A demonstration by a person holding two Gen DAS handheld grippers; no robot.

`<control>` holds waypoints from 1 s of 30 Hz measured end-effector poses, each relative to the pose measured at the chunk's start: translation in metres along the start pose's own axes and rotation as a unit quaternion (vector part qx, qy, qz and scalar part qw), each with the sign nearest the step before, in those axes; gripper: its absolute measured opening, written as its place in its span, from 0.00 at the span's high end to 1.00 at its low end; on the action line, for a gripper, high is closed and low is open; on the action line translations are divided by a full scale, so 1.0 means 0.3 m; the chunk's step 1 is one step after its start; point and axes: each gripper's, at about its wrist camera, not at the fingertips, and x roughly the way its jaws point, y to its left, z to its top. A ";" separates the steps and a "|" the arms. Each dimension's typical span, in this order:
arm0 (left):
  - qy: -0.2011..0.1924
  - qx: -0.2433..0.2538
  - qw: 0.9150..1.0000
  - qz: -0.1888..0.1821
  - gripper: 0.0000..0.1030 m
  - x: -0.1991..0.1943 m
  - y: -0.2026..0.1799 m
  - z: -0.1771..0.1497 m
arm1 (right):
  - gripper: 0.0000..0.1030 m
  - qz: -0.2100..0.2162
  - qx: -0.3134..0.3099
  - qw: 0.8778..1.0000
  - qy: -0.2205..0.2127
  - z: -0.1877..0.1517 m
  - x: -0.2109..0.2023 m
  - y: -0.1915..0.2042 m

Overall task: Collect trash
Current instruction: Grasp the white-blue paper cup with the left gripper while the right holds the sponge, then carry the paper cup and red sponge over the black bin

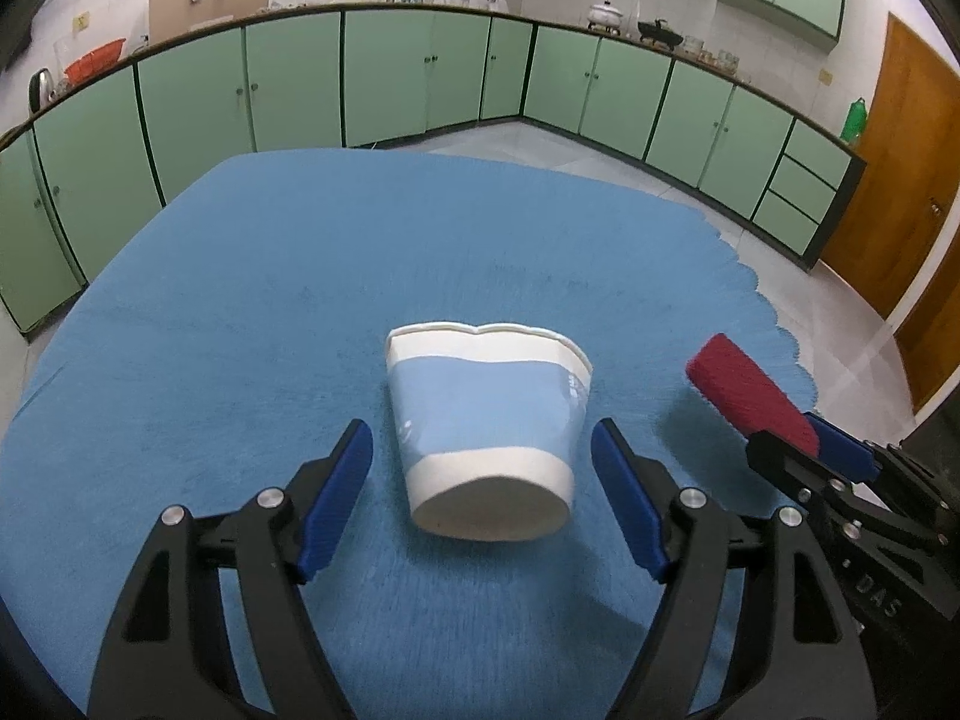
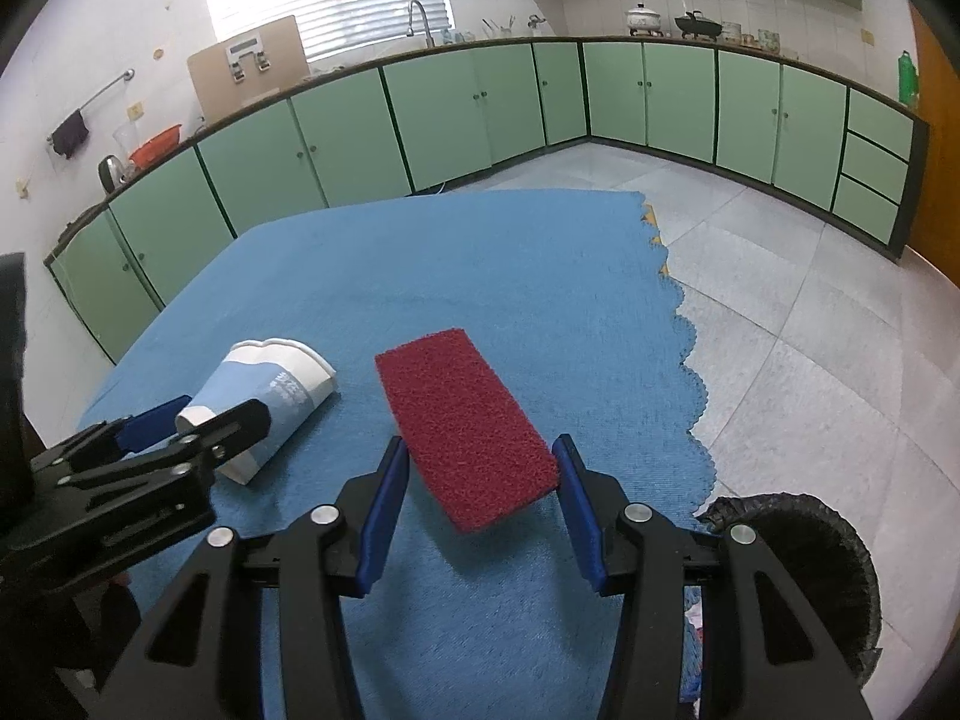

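Observation:
A crushed blue-and-white paper cup (image 1: 489, 429) lies on its side on the blue cloth (image 1: 360, 252), base toward me, and shows in the right wrist view (image 2: 270, 399). My left gripper (image 1: 483, 474) is open with its fingers on either side of the cup, not touching it. A red scouring pad (image 2: 465, 429) sits between the fingers of my right gripper (image 2: 480, 471), raised above the cloth. The jaws touch the pad's edges. The pad also shows in the left wrist view (image 1: 750, 387).
A bin with a black bag (image 2: 804, 546) stands on the floor by the table's right front edge. The cloth's scalloped right edge (image 2: 690, 372) borders grey floor tiles. Green kitchen cabinets (image 1: 390, 84) run along the back.

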 end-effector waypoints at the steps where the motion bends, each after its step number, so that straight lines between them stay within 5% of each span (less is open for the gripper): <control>1: 0.004 0.001 1.000 0.001 0.29 0.011 -0.001 0.000 | 0.53 0.000 0.001 1.000 0.000 -0.002 0.001 0.003; 5: 0.017 -0.004 1.000 -0.004 0.30 0.042 0.002 -0.007 | 0.53 0.003 -0.001 1.000 0.001 -0.005 0.002 0.006; 13: 0.010 -0.006 1.000 -0.018 0.48 0.031 -0.002 -0.013 | 0.53 0.006 -0.003 1.000 -0.004 -0.003 -0.008 0.006; 30: -0.042 0.013 0.998 -0.044 0.49 -0.176 -0.065 -0.004 | 0.53 0.003 0.002 0.999 -0.049 0.042 -0.160 -0.011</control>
